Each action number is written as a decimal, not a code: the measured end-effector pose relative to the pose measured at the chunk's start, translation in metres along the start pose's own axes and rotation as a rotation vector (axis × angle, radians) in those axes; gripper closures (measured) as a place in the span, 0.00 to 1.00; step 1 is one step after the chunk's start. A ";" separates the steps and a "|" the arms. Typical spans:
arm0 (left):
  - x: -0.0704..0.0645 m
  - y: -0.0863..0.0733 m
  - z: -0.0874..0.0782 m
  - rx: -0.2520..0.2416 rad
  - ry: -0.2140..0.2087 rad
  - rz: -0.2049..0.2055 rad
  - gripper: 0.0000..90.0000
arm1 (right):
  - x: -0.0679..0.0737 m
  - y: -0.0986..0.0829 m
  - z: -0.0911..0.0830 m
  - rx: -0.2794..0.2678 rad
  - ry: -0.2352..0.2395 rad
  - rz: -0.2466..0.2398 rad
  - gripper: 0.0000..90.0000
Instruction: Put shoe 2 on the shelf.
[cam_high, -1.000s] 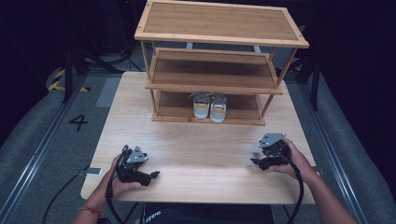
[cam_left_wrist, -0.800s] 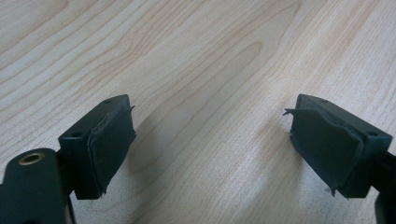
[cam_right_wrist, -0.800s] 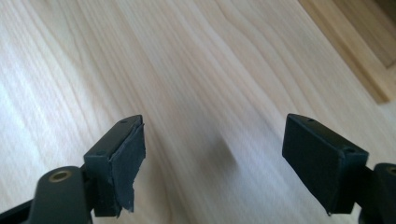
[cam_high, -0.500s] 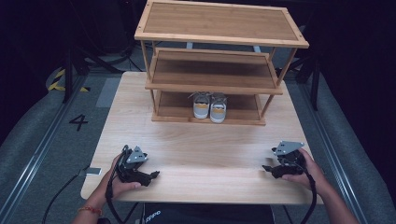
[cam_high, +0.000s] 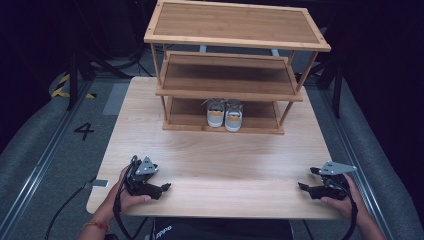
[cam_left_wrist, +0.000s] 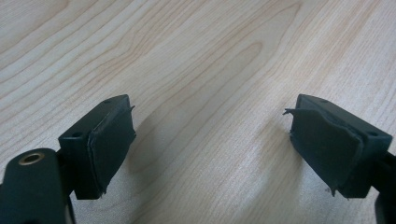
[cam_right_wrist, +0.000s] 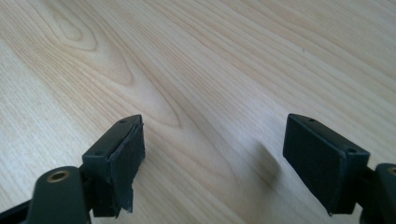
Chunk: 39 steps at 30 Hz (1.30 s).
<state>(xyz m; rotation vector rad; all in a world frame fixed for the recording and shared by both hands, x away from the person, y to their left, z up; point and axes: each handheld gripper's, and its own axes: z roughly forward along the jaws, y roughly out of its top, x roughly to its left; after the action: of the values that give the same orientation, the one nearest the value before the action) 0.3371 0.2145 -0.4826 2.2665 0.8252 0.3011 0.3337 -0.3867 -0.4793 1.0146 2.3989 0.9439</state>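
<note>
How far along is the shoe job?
Looks done: the pair of shoes sits on the rack's bottom shelf. In hand: nothing; left tool and right tool rest open on the table. Nothing visibly left.

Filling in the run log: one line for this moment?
left gripper: open, empty | right gripper: open, empty | shoes: bottom shelf of rack
</note>
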 end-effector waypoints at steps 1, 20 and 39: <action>0.000 0.000 0.000 0.000 0.001 0.000 0.16 | -0.002 -0.004 -0.002 -0.012 0.000 0.026 0.23; 0.000 0.000 0.000 -0.001 0.005 -0.005 0.15 | -0.007 -0.019 -0.006 -0.048 -0.033 0.144 0.18; 0.000 0.000 0.000 0.001 0.005 -0.001 0.15 | -0.008 -0.019 -0.006 -0.049 -0.043 0.152 0.19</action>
<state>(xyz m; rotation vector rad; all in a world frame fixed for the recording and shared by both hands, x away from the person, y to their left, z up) 0.3373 0.2145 -0.4825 2.2671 0.8292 0.3061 0.3266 -0.4048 -0.4878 1.1994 2.2782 1.0167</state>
